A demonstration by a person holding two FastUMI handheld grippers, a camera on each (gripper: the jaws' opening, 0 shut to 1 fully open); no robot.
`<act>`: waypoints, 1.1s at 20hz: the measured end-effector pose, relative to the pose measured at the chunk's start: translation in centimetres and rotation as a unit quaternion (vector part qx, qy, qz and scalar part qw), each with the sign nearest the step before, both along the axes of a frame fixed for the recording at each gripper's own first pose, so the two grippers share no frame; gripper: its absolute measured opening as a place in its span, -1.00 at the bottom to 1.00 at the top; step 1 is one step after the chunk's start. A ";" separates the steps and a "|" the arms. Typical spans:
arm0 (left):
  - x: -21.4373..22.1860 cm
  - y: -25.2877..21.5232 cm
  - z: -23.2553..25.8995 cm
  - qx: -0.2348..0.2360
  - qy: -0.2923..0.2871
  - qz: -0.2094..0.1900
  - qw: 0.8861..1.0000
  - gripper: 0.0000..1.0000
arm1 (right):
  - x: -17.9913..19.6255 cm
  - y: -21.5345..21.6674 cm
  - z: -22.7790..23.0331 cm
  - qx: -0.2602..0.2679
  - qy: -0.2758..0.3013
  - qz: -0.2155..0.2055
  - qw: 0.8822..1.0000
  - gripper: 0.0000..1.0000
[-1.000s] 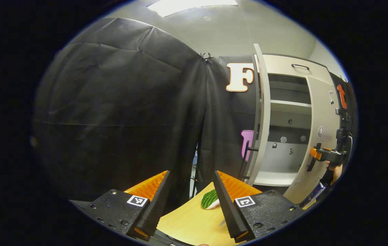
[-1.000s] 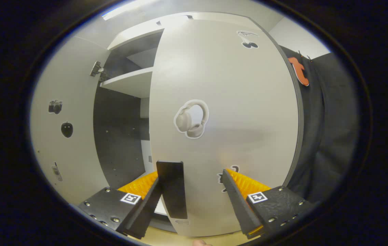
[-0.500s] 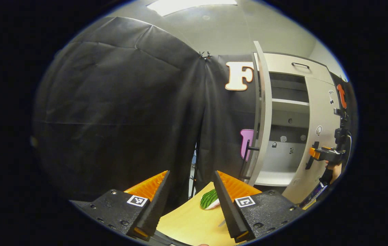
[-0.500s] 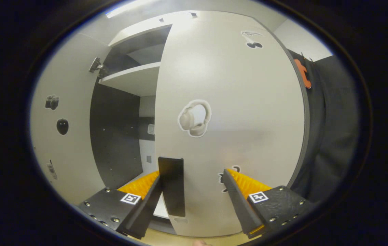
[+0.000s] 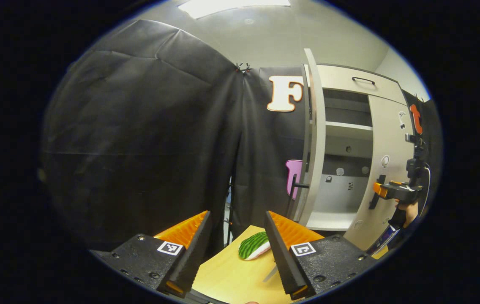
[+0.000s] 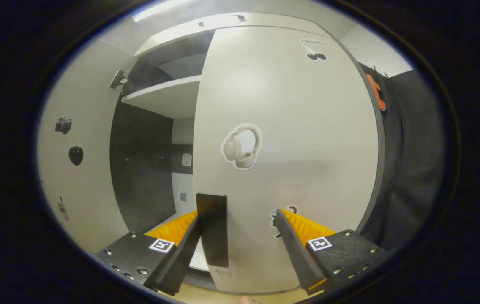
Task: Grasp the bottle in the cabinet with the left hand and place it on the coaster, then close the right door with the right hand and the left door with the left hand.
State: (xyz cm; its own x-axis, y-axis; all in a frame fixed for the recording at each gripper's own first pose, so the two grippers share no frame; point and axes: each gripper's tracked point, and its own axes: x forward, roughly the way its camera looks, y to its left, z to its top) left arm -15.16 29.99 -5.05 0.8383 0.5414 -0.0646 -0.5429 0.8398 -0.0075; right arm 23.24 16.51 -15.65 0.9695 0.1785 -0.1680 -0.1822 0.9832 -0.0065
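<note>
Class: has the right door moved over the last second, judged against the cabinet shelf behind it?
Yes. In the right gripper view the right door has swung toward closed: its edge now hides more of the shelf.

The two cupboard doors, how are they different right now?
The left door swings wide open, so it shows edge-on in the left gripper view; the right door is partly closed, covering much of the cupboard. The right gripper is up against the right door by its dark handle; the left gripper is away from the left door. Both doors are pale with dark handles.
</note>
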 end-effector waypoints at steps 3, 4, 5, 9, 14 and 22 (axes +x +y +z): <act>2.0 -0.3 -0.2 -0.003 0.004 -0.040 0.999 0.55 | -0.1 0.1 -0.1 0.001 0.000 0.002 1.000 0.98; 2.6 -0.5 -0.3 -0.002 0.009 -0.055 0.998 0.55 | -0.4 0.3 -0.1 0.007 0.008 0.014 1.000 0.98; 3.3 -0.5 -0.4 0.001 0.014 -0.071 0.997 0.55 | -0.8 -0.1 -0.4 0.017 0.024 0.019 0.999 0.98; 5.8 -0.1 -1.2 0.014 0.035 -0.111 0.993 0.55 | -5.2 -3.8 1.7 0.035 0.009 0.001 0.999 0.96; 9.7 -0.4 -1.6 0.006 0.034 -0.170 0.985 0.56 | -11.1 -10.1 5.1 -0.002 -0.024 -0.045 0.999 0.95; 11.7 -1.4 -1.8 0.000 0.039 -0.223 0.974 0.49 | -16.0 -16.0 6.7 -0.010 -0.033 -0.106 0.994 0.94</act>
